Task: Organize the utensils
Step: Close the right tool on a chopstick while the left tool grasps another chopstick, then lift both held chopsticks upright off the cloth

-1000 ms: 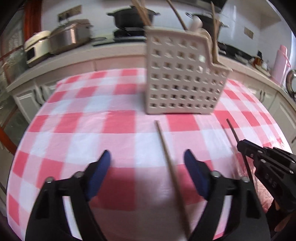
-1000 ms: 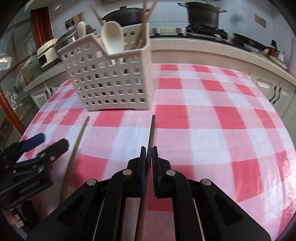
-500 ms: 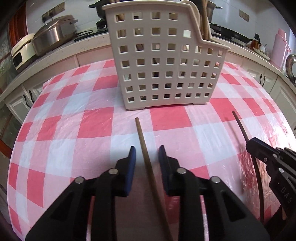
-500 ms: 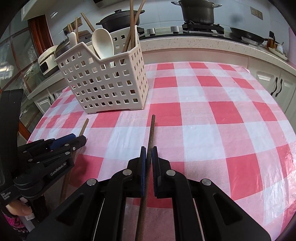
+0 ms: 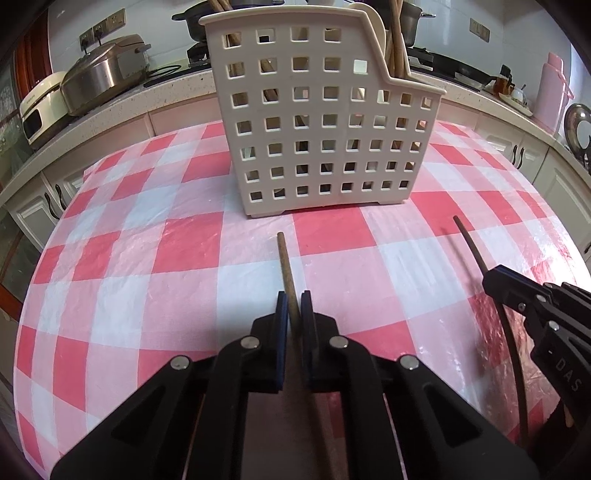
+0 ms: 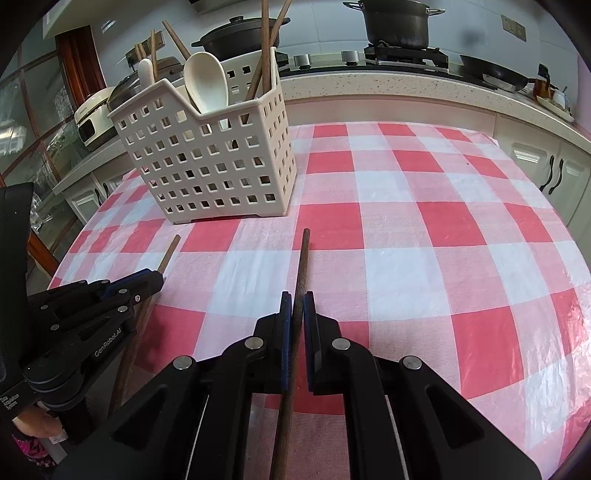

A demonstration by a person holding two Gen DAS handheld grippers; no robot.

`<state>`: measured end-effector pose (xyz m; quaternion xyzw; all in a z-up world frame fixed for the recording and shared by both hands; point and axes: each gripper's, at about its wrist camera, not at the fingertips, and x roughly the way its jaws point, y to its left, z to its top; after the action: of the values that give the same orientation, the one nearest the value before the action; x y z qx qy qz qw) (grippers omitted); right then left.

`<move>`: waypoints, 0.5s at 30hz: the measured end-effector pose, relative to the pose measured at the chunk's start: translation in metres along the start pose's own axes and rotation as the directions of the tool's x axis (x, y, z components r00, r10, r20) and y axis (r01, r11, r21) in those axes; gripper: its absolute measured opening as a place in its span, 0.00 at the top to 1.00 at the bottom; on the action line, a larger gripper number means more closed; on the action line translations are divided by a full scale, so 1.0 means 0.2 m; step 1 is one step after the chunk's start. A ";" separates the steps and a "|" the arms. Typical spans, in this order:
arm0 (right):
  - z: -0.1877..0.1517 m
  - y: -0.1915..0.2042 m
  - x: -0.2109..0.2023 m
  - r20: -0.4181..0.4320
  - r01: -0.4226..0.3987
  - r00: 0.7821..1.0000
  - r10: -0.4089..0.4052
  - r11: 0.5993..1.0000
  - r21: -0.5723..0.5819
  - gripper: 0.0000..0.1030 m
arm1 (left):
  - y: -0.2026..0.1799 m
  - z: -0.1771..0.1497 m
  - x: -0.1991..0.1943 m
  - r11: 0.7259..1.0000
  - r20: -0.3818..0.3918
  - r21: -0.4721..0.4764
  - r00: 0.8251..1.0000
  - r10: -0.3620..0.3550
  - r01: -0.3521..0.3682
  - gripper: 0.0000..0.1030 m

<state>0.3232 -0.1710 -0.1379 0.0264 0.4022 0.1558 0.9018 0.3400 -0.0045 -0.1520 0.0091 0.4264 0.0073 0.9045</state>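
Note:
A cream perforated utensil basket (image 5: 321, 122) stands on the red-checked tablecloth (image 5: 147, 266), holding several chopsticks and white spoons; it also shows in the right wrist view (image 6: 214, 166). My left gripper (image 5: 294, 301) is shut on a light brown chopstick (image 5: 286, 266) that points at the basket. My right gripper (image 6: 297, 299) is shut on a dark brown chopstick (image 6: 302, 266). Each gripper shows in the other's view, the right one (image 5: 491, 277) and the left one (image 6: 157, 278), side by side in front of the basket.
A counter behind the table carries a steel rice cooker (image 5: 103, 70), black pots (image 6: 397, 22) on a stove, a pan (image 6: 495, 74) and a pink flask (image 5: 552, 92). White cabinets (image 6: 554, 173) run below it. The table edge curves near on both sides.
My left gripper moved in over the light chopstick and its jaws closed on it. The basket looms nearer in the left view. My right gripper kept its grip on the dark chopstick.

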 end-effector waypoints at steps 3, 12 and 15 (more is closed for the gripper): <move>0.00 0.00 -0.04 0.035 -0.012 0.999 0.012 1.000 -0.002 0.94 | 0.00 -0.01 -0.04 1.000 0.019 -0.004 1.000 -0.011 0.011 0.93; 0.01 0.08 -0.19 0.136 -0.049 0.989 0.052 0.998 -0.026 0.94 | 0.08 -0.02 -0.37 0.999 0.185 -0.031 0.982 -0.038 0.045 0.94; 0.01 0.12 -0.26 0.186 -0.051 0.981 0.060 0.997 -0.058 0.94 | 0.11 -0.04 -0.47 0.997 0.239 -0.042 0.970 -0.049 0.061 0.94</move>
<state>0.2863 -0.1639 -0.0946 0.0284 0.3103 0.1883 0.9314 0.2737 0.0164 -0.0845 -0.0239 0.3149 -0.0086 0.9488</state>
